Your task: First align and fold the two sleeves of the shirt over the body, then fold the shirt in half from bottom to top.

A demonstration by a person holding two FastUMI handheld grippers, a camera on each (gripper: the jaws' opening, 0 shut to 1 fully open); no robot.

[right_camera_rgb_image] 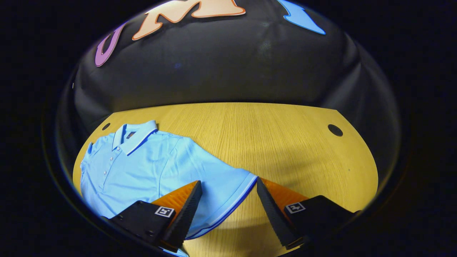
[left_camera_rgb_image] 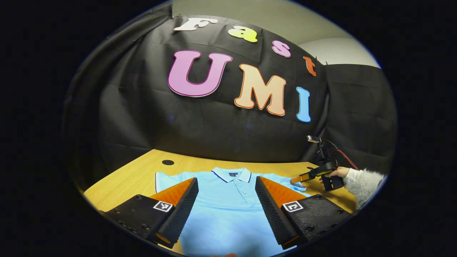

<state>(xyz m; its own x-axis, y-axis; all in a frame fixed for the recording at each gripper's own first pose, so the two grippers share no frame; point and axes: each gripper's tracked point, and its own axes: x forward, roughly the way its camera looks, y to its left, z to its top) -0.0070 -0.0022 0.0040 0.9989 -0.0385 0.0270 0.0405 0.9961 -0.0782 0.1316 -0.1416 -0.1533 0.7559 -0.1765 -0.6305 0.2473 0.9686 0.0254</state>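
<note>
Shirt (left_camera_rgb_image: pixel 228 210) lay flat, collar toward 12 o'clock, on a wooden table (right_camera_rgb_image: pixel 285 142) backed by black cloth, with the left gripper (left_camera_rgb_image: pixel 226 208) spread wide above its body and the right gripper (right_camera_rgb_image: pixel 228 210) gaping over the sleeve (right_camera_rgb_image: pixel 228 192) hem, clamping nothing.

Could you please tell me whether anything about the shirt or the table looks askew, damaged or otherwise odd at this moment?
Nothing stands out. The light blue polo shirt lies flat and face up on the wooden table, collar neat, sleeves spread and not yet folded. The right gripper is open over the sleeve hem; the left gripper is open over the body.
</note>
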